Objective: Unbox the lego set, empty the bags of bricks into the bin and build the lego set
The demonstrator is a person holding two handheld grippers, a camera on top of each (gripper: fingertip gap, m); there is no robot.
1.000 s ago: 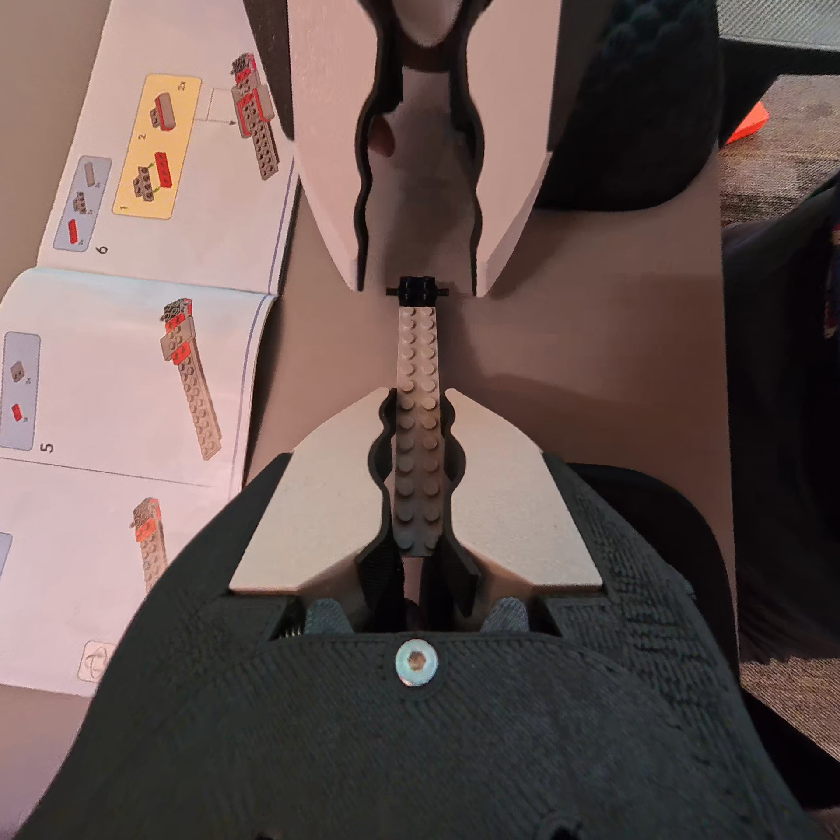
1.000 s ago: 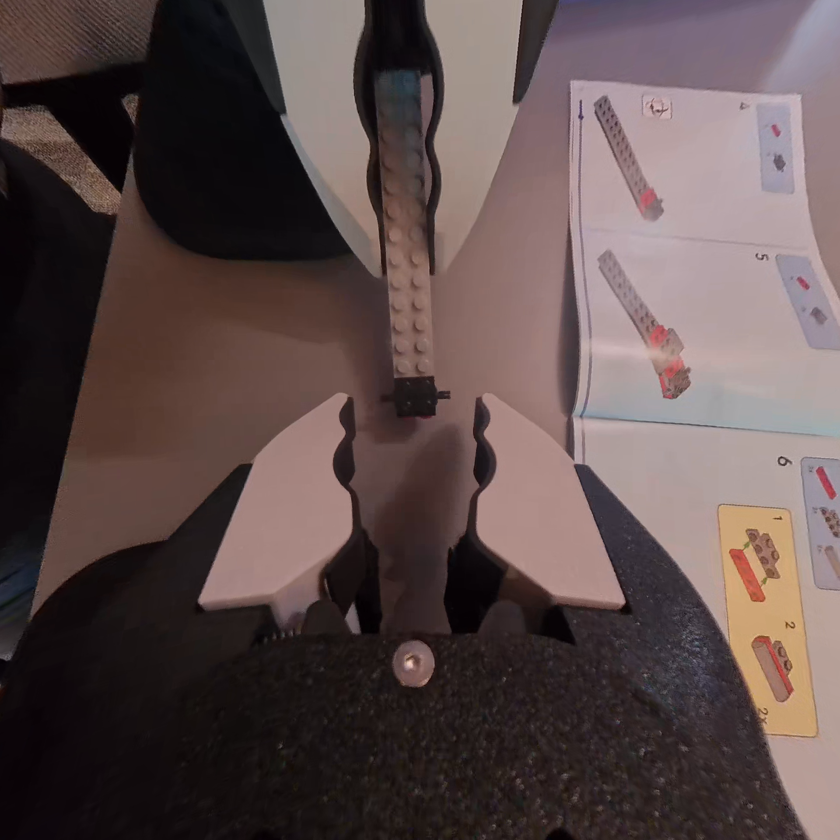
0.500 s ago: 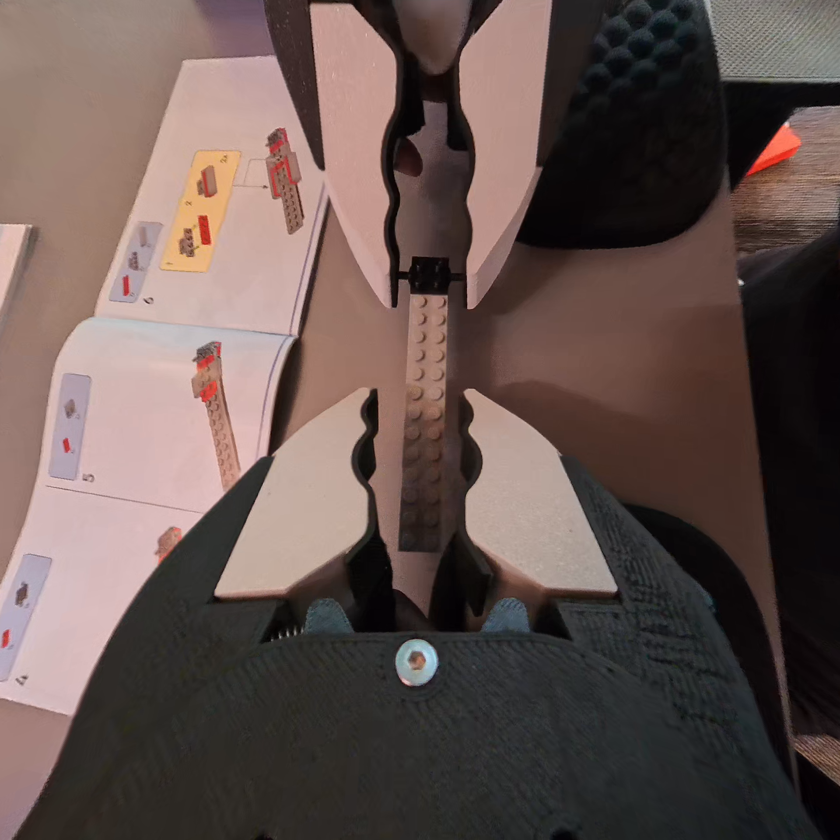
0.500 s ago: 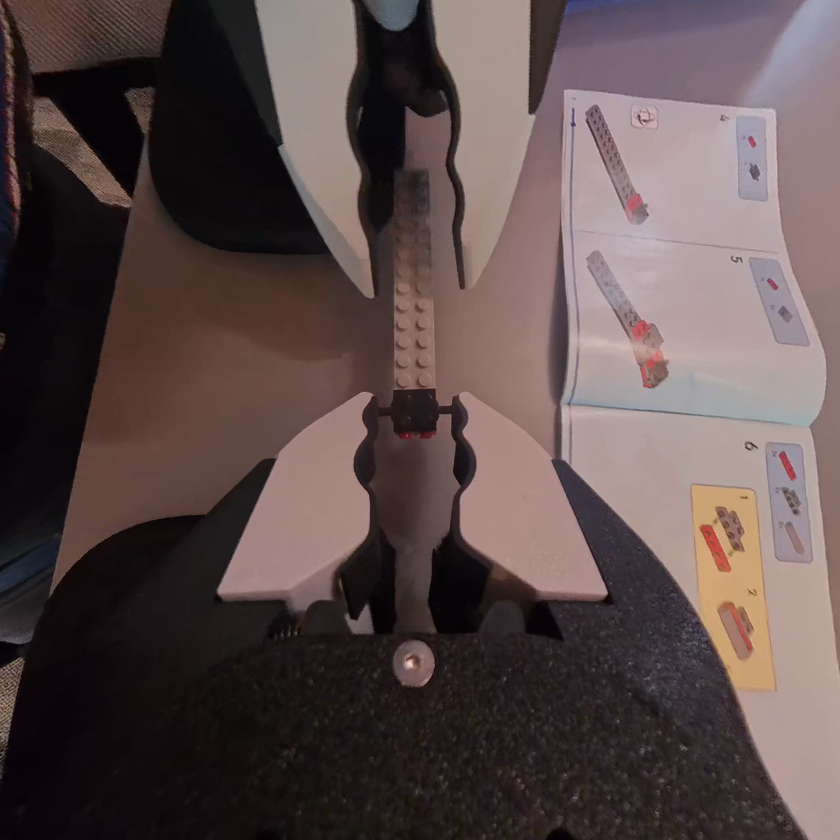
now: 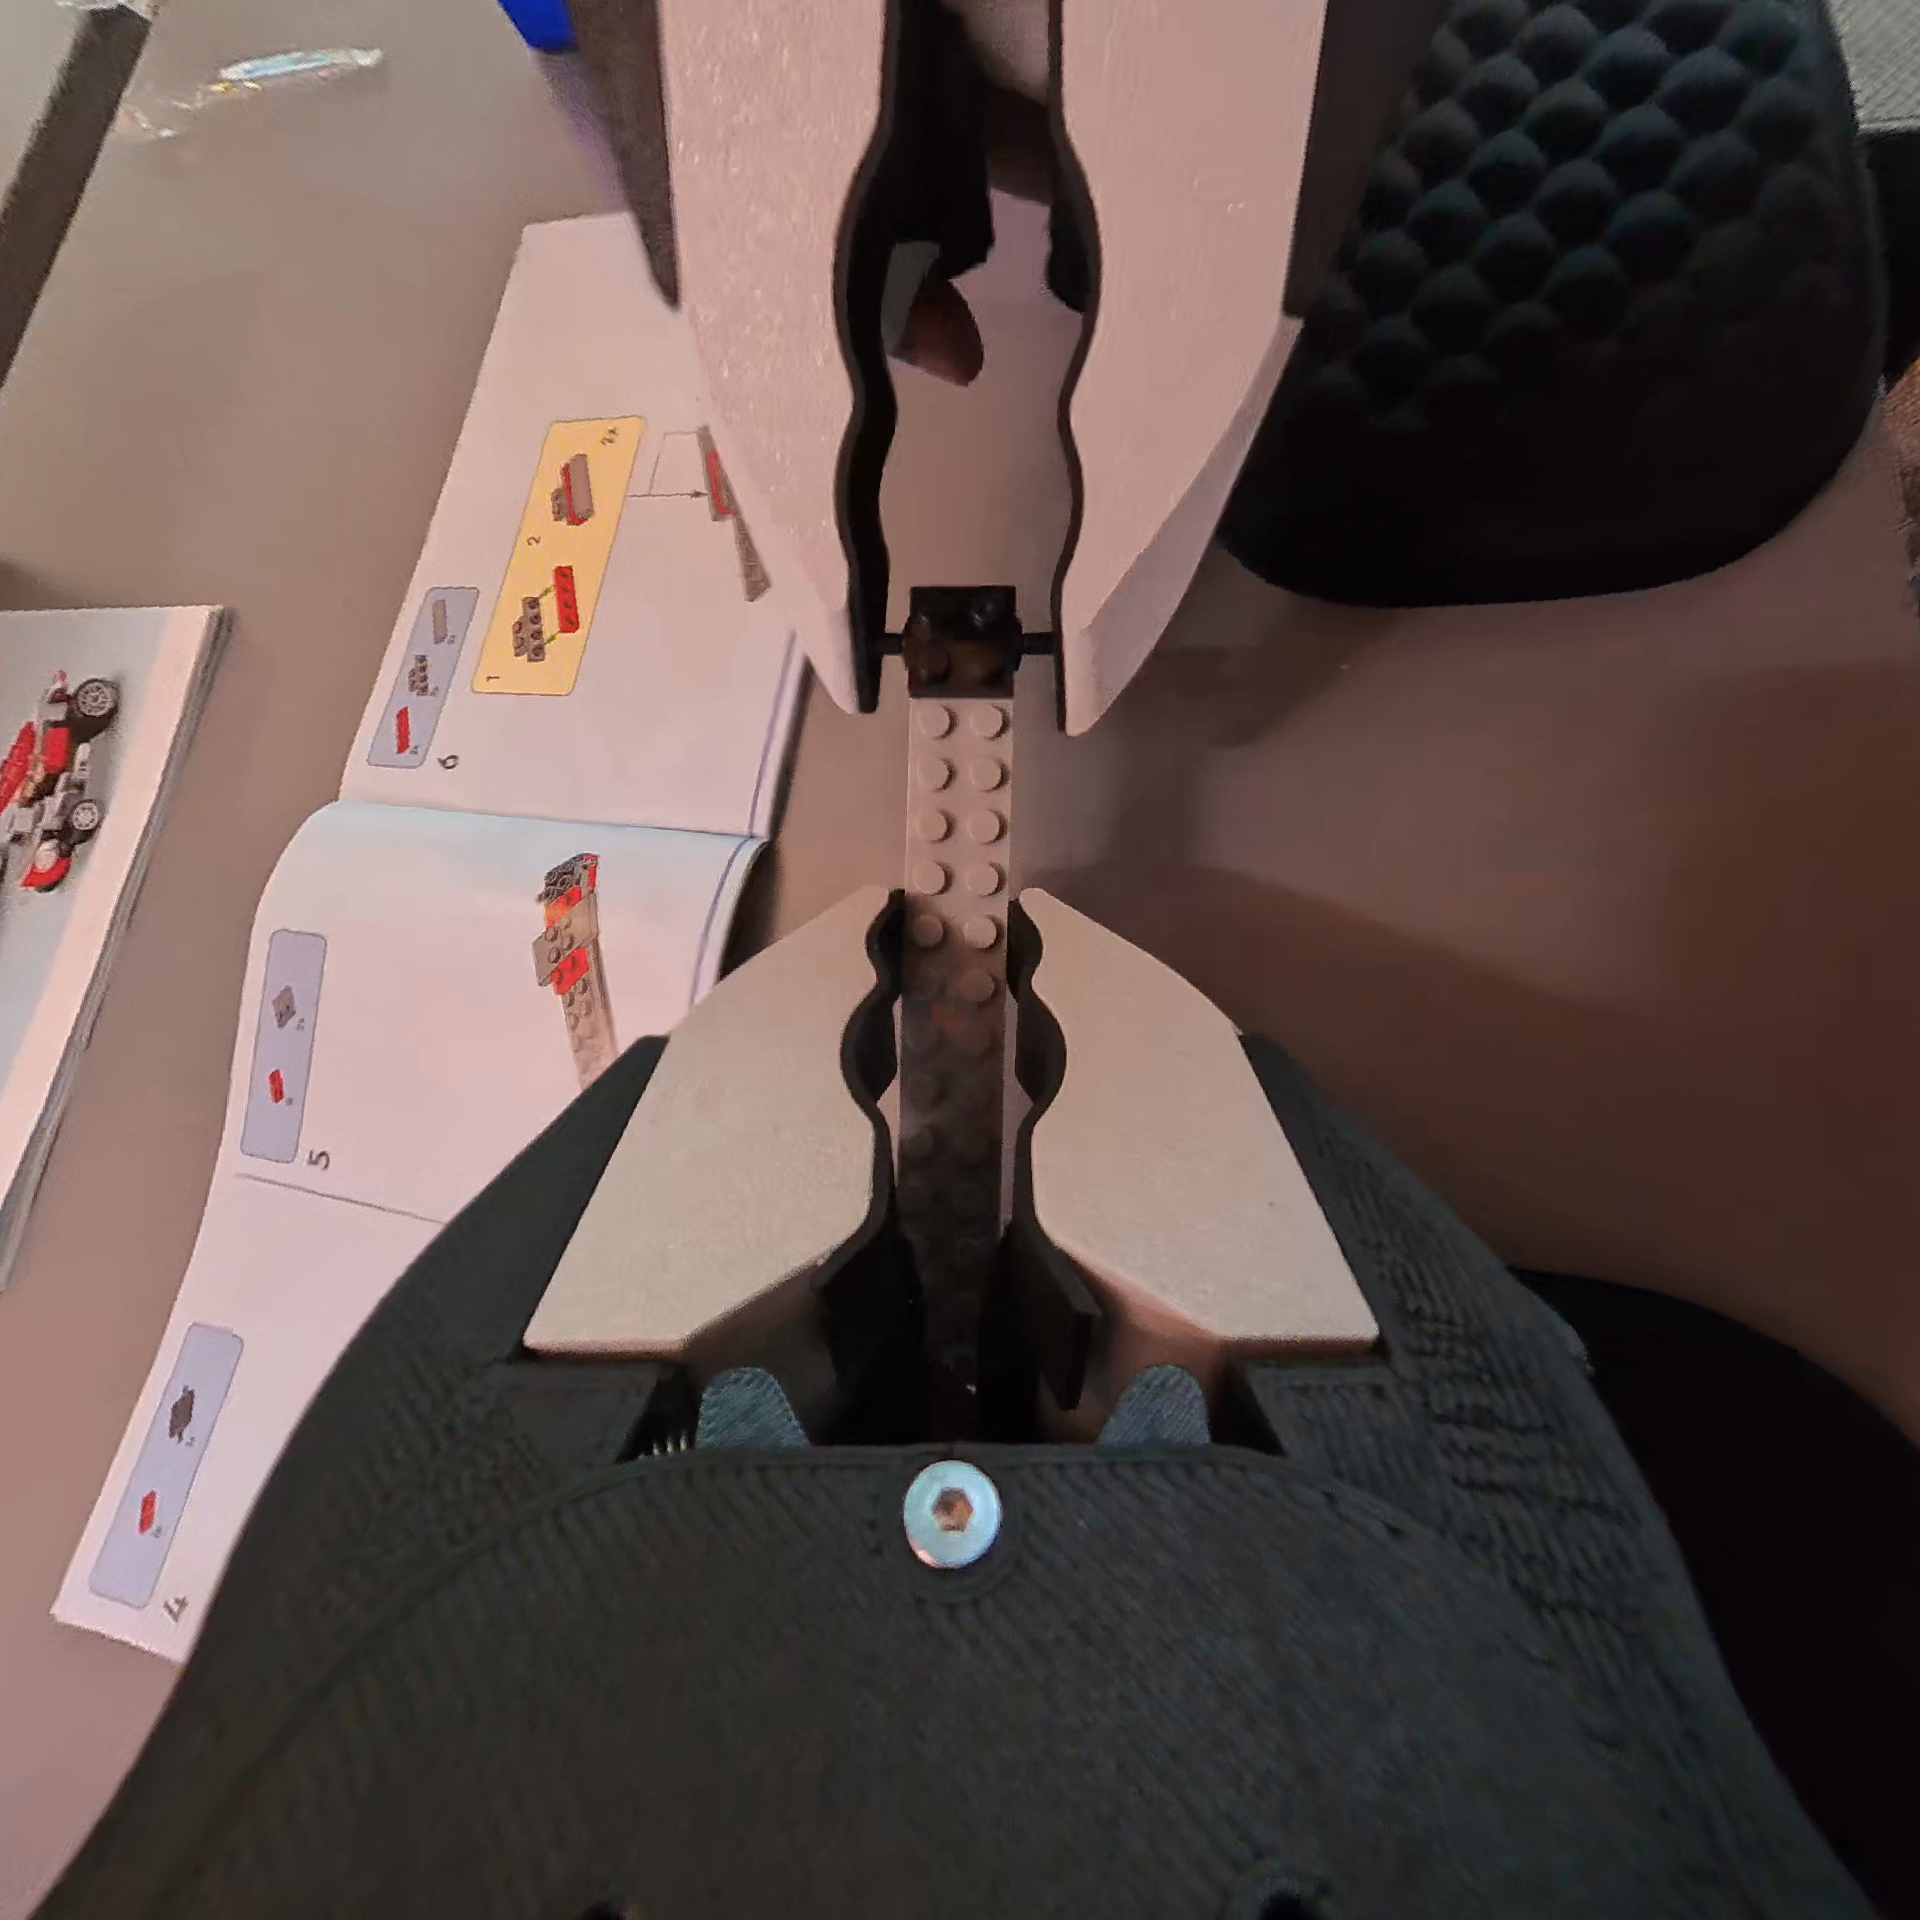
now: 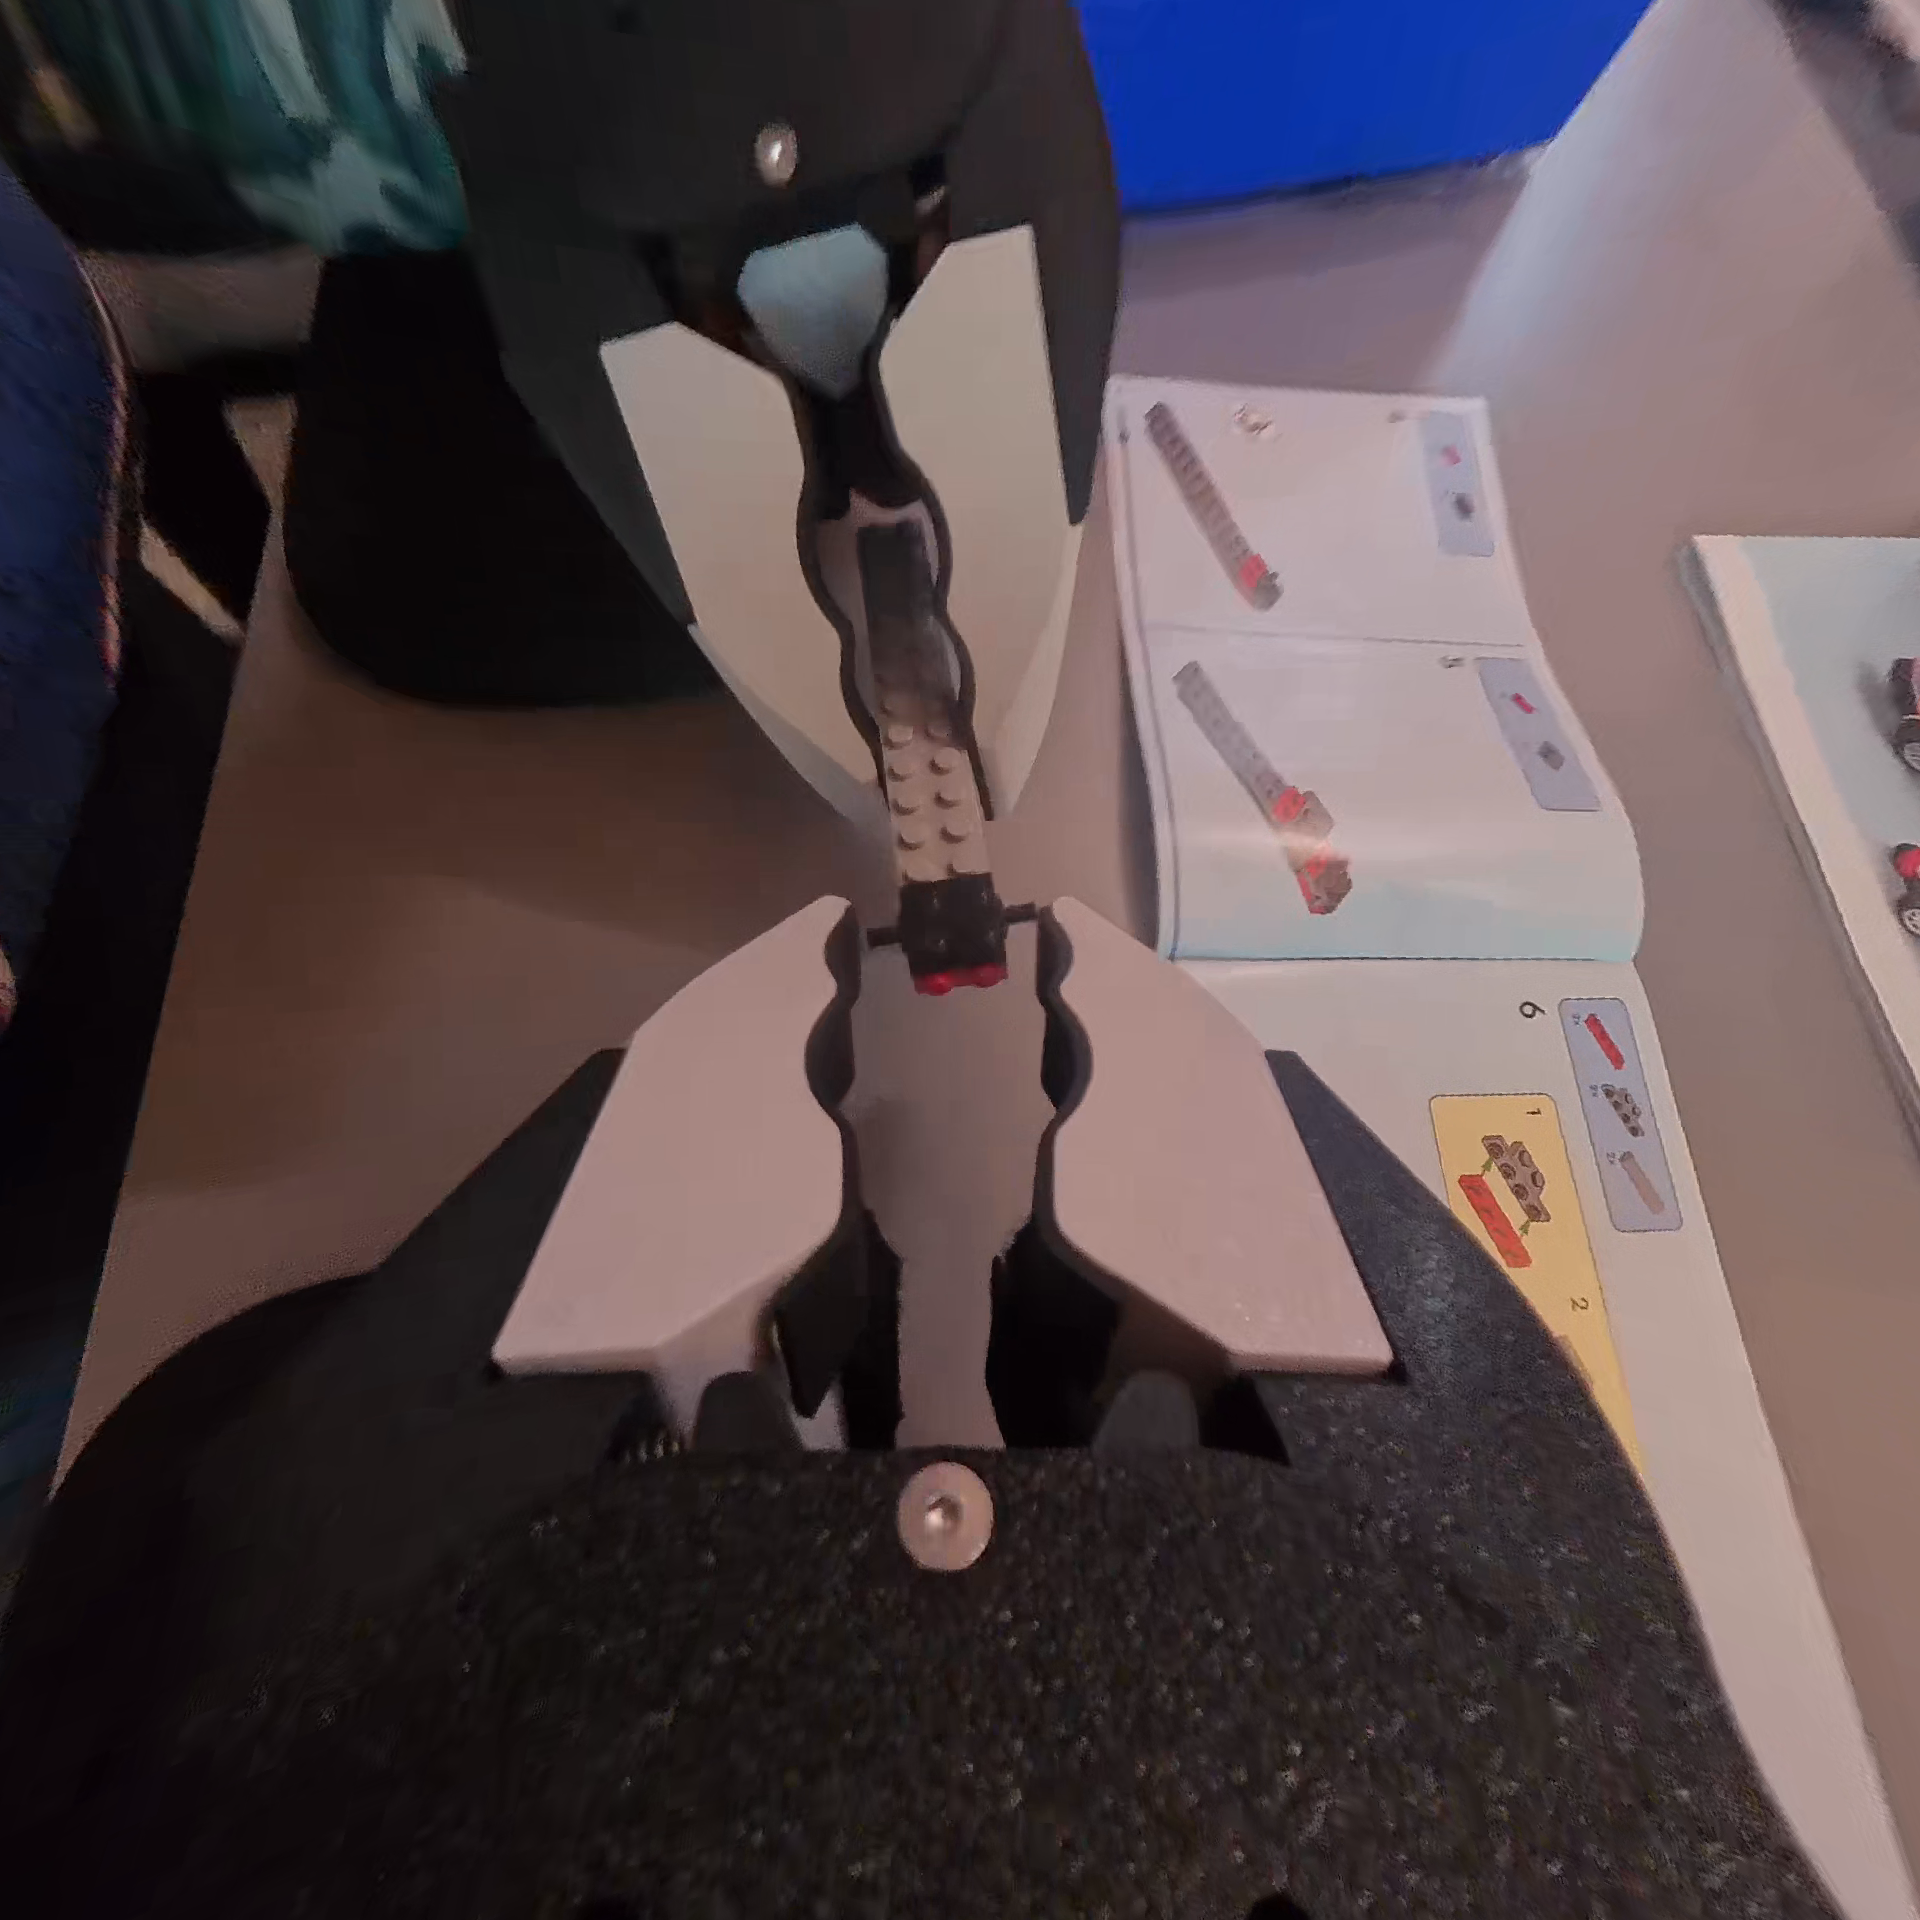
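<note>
Grippers meet nose to nose above the table [image 5: 1455, 831], sharing 1 long grey plate [image 5: 958, 821] between them. The left gripper [image 5: 956, 914] has its fingers narrow and clamped on the plate's near half, which runs back deep between the pads toward the gripper body. The plate's far end carries a black axle brick [image 5: 961, 639] with a thin pin sticking out each side. In the right wrist view a red piece [image 6: 958, 980] shows under that brick.

The right gripper [image 6: 945, 925] is closed on the axle brick: its fingertips [image 6: 1070, 935] touch the 2 pin ends, 1 on each side, and the brick sits just inside the tips. The plate is off the table, held roughly level between the 2 grippers.

An open booklet [image 5: 436, 997] lies flat on the table beside the grippers, toward the left gripper's left side, its pages showing build steps. A second booklet [image 5: 73, 831] lies just past it, near the table's edge. A blue bin [image 6: 1351, 94] stands at the far side in the right wrist view, blurred.
</note>
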